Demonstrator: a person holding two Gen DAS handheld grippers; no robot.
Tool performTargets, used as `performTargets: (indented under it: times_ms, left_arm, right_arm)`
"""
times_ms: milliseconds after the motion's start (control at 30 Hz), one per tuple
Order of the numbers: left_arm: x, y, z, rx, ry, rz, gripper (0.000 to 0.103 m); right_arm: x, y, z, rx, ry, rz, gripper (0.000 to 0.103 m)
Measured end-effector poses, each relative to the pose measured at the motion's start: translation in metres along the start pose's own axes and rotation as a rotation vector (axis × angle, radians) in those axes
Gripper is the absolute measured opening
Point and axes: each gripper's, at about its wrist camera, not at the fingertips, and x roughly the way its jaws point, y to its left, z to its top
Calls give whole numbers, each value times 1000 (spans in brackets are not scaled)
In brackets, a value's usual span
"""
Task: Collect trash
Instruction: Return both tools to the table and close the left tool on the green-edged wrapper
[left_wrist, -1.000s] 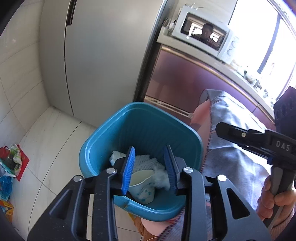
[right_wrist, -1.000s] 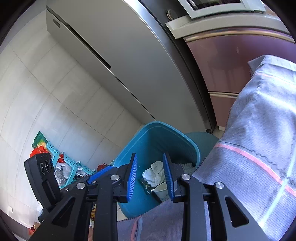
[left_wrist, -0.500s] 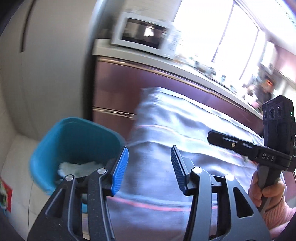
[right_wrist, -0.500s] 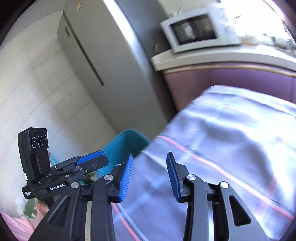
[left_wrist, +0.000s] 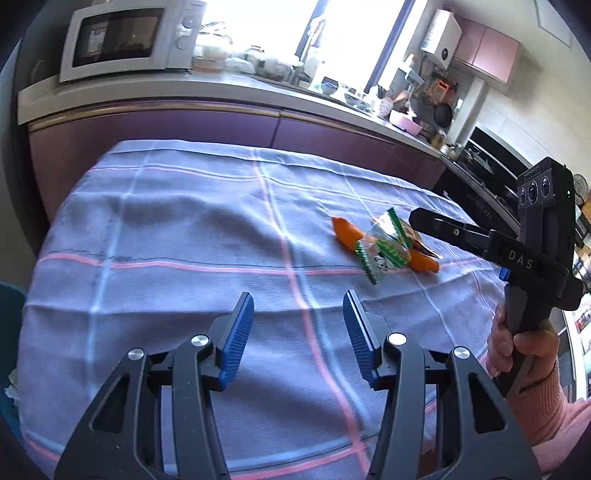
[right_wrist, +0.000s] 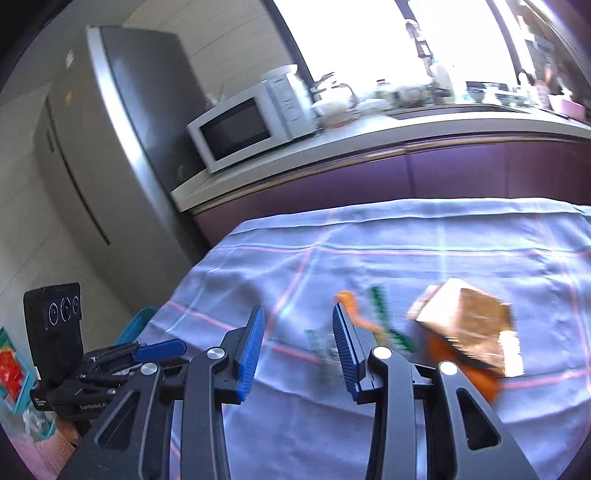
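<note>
Both grippers, left gripper and right gripper, tilt down over the tablecloth (spread, left just widened, empty).

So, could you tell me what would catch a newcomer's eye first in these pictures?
Probably the bright trash on the checked cloth: an orange peel under a green-edged wrapper, just past the open, empty left gripper. The right gripper, also open and empty, faces the same pile, with a brown packet beside it. Behind sits a white microwave.
</note>
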Motion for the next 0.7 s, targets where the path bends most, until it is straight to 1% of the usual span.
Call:
performTargets:
  times_ms: [133,233,367,467,600,700]
  left_arm:
    - [34,-31,5,23,60,-46,52]
    - [58,-43,11,25,98,-65,53]
    - [82,-58,20,31,134,-80,55]
    - [94,-61,30,18,152,-95,57]
    - [107,-62,36,-4,177,-101,57]
    - [117,-62,38,-25,195,-115,53]
  right_arm:
    - [-11,-38,-3,57,-23,-62,36]
    - [-18,-62,-6,99,-27,-100,36]
    - [-22,-89,-8,158,-34,-152,42]
    - [-21,-110,-11,218,-27,-176,48]
    - [-16,-135,-17,312,-3,-139,49]
    - [-12,-143,-20,353,22,-102,50]
